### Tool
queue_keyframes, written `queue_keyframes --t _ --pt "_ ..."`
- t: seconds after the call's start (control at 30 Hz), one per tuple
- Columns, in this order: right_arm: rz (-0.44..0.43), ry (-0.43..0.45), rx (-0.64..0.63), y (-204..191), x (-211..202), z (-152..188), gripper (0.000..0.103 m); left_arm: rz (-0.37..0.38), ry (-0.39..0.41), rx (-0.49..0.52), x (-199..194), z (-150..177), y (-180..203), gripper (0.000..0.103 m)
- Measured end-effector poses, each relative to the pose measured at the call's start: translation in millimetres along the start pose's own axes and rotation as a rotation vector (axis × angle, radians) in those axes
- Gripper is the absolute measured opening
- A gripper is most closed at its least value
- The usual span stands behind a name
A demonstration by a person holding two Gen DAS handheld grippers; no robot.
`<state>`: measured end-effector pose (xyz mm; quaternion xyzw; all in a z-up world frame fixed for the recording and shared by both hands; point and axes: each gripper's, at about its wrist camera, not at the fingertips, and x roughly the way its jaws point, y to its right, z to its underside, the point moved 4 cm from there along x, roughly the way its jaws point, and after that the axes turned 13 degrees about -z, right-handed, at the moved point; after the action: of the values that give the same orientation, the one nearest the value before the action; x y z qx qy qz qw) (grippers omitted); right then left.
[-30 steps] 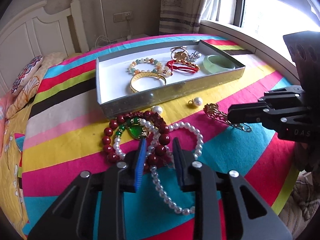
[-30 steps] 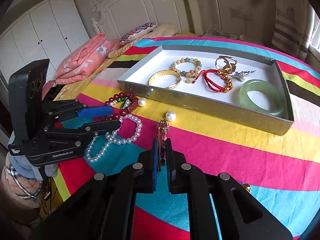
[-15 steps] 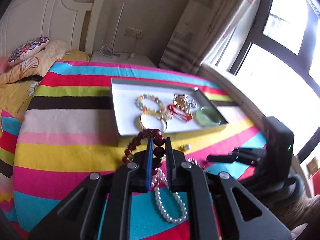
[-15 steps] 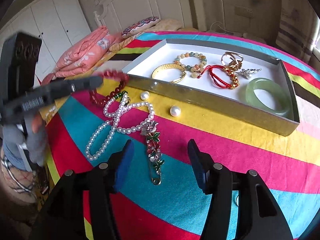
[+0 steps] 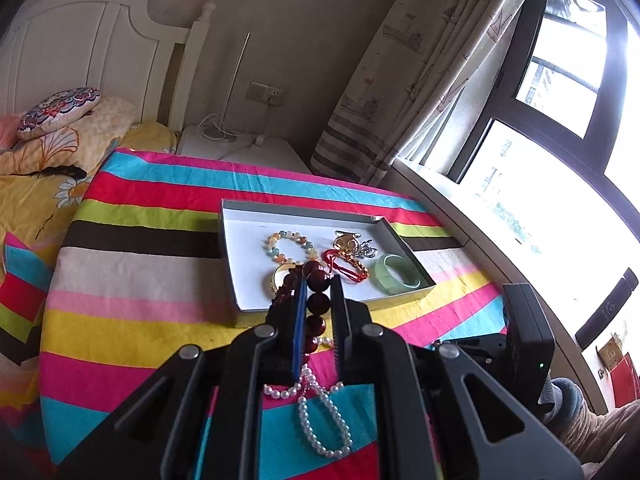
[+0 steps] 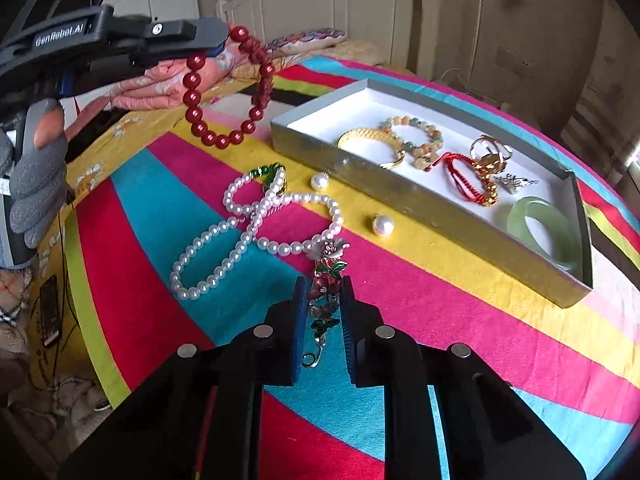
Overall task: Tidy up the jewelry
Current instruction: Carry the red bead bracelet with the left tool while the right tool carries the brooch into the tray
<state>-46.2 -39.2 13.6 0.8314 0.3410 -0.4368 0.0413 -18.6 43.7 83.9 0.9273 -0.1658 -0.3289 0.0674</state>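
Observation:
My left gripper (image 5: pixel 318 300) is shut on a dark red bead bracelet (image 5: pixel 318 280) and holds it in the air above the table; the bracelet also shows hanging in the right wrist view (image 6: pixel 224 92). My right gripper (image 6: pixel 323 292) is low over a flower brooch (image 6: pixel 326 280), its jaws narrowly apart on either side of it. The grey tray (image 6: pixel 400 196) holds a gold bangle (image 6: pixel 370 140), a pastel bead bracelet (image 6: pixel 416 136), a red cord bracelet (image 6: pixel 464 176) and a jade bangle (image 6: pixel 548 232).
A pearl necklace (image 6: pixel 256 232), a green pendant (image 6: pixel 272 172) and two loose pearls (image 6: pixel 382 224) lie on the striped tablecloth (image 6: pixel 460 320) left of the tray. A bed with pillows (image 5: pixel 56 120) is behind the table, a window (image 5: pixel 560 120) to the right.
My left gripper closed on the red bead bracelet and lifted it off the table. My right gripper opened wide, then narrowed around the brooch.

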Motion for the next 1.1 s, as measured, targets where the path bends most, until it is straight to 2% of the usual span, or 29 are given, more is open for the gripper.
queue_keyframes --t 0.53,0.83,1.1 --pt "-0.010 0.104 0.046 12 -30 -8 0.017 -0.005 -0.006 0.052 8 -16 18 0.011" --pt "0.026 0.194 0.122 52 -60 -17 0.017 -0.016 -0.024 0.082 34 -40 35 0.011" --pt "0.097 0.215 0.169 105 -67 -37 0.017 -0.021 -0.064 0.089 82 -63 56 0.011"
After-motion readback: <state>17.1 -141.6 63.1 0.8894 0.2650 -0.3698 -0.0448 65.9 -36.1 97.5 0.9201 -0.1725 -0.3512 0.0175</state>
